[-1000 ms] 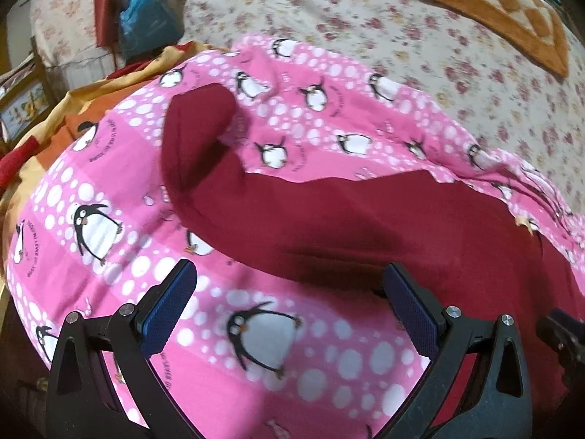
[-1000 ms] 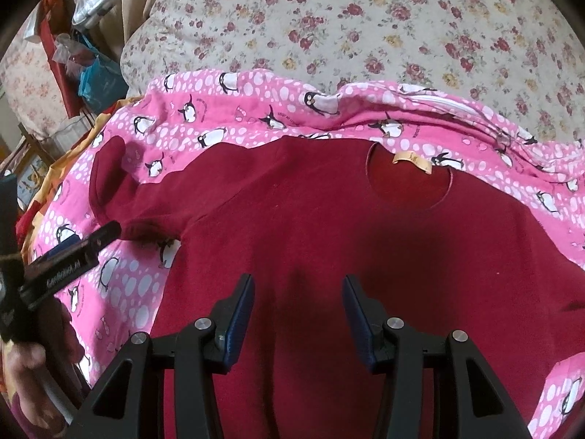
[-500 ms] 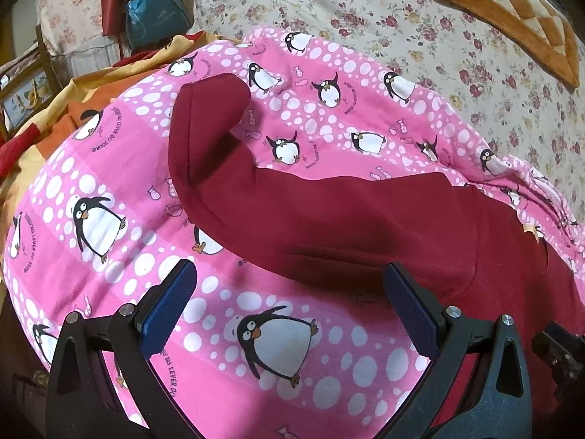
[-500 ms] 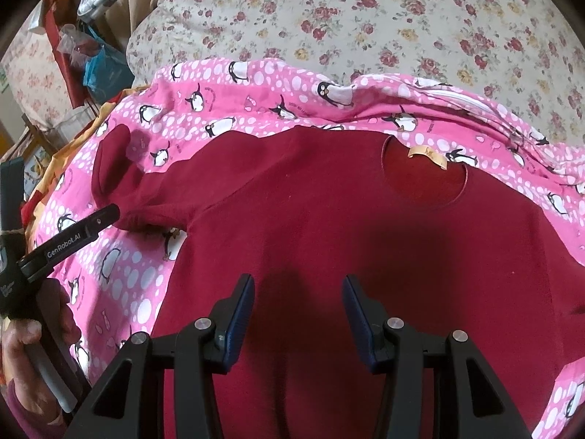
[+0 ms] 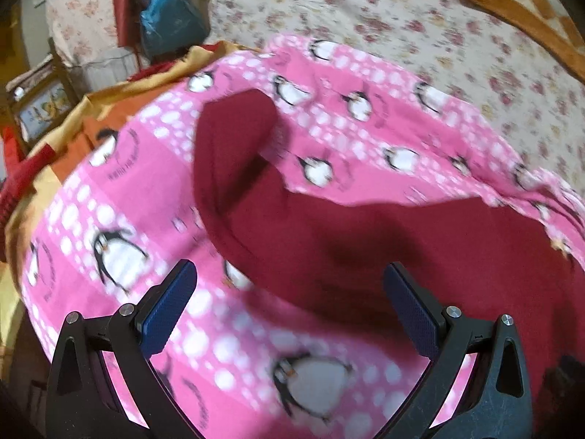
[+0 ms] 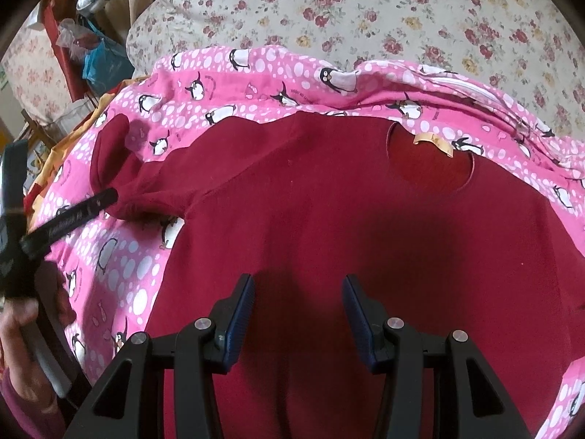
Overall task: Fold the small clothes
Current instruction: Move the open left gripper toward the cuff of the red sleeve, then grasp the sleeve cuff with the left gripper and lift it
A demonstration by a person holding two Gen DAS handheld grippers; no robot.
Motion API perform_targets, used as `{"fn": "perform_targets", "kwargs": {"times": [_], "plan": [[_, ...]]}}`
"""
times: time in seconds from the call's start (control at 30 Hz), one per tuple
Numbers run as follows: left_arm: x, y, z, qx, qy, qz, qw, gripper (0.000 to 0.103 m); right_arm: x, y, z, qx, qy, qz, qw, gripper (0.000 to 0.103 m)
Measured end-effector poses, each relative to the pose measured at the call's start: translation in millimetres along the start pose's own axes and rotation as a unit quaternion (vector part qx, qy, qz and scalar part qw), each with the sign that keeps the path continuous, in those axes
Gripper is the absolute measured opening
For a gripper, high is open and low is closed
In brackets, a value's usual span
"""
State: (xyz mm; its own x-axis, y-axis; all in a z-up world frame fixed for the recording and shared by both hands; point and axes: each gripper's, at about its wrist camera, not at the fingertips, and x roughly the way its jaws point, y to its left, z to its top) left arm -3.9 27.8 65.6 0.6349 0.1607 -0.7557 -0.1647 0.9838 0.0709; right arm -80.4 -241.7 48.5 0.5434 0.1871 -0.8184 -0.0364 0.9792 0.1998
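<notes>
Left gripper jaws stand wide apart above the sleeve, gripping nothing; right gripper jaws part-open, empty, over the dark red shirt; shirt lies spread on the pink penguin blanket.

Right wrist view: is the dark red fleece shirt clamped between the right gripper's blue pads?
No. The right gripper stands open above the dark red fleece shirt, which lies flat.

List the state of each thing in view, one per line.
Shirt: spread flat on the blanket, unfolded, neck hole up.
Sleeve: stretched out to the side, cuff end bent.
Blanket: laid over the bed, rumpled at its far edge.
Left gripper: open, empty, over the sleeve.
Right gripper: open, empty, over the shirt body.
</notes>
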Motion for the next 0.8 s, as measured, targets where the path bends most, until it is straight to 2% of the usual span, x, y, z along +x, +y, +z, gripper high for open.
{"fn": "perform_targets", "kwargs": {"times": [0.2, 0.27, 0.33, 0.43, 0.47, 0.5, 0.57, 0.6, 0.63, 0.67, 0.8], "plan": [[35, 17, 36, -0.005, 0.003, 0.053, 0.9986, 0.102, 0, -4, 0, 0.004, 0.006, 0.001, 1.0, 0.048], [46, 20, 44, -0.008, 0.01, 0.054, 0.9985, 0.101, 1, -4, 0, 0.005, 0.009, 0.004, 1.0, 0.048], [59, 23, 49, -0.013, 0.018, 0.065, 0.9976, 0.094, 2, -3, -1, 0.004, 0.012, 0.005, 1.0, 0.048], [73, 28, 54, -0.024, 0.029, 0.068, 0.997, 0.093, 4, -2, -1, 0.003, 0.018, 0.01, 1.0, 0.047], [77, 30, 54, -0.029, 0.032, 0.069, 0.9967, 0.085, 5, -2, -1, 0.002, 0.019, 0.012, 1.0, 0.047], [81, 32, 54, -0.033, 0.037, 0.068, 0.9964, 0.073, 5, -2, -1, 0.001, 0.02, 0.013, 1.0, 0.047], [89, 36, 55, -0.043, 0.05, 0.062, 0.9959, 0.063, 6, -3, -1, 0.001, 0.021, 0.014, 1.0, 0.047], [92, 38, 55, -0.05, 0.053, 0.054, 0.9959, 0.047, 6, -3, -1, 0.001, 0.022, 0.014, 1.0, 0.047], [94, 39, 55, -0.053, 0.055, 0.05, 0.9958, 0.036, 6, -4, -1, 0.002, 0.023, 0.015, 1.0, 0.048], [95, 40, 55, -0.056, 0.058, 0.049, 0.9955, 0.018, 7, -4, -1, 0.002, 0.024, 0.016, 1.0, 0.048], [86, 45, 56, -0.069, 0.046, 0.011, 0.9965, 0.011, 7, -5, -2, 0.004, 0.025, 0.017, 1.0, 0.048]]}}
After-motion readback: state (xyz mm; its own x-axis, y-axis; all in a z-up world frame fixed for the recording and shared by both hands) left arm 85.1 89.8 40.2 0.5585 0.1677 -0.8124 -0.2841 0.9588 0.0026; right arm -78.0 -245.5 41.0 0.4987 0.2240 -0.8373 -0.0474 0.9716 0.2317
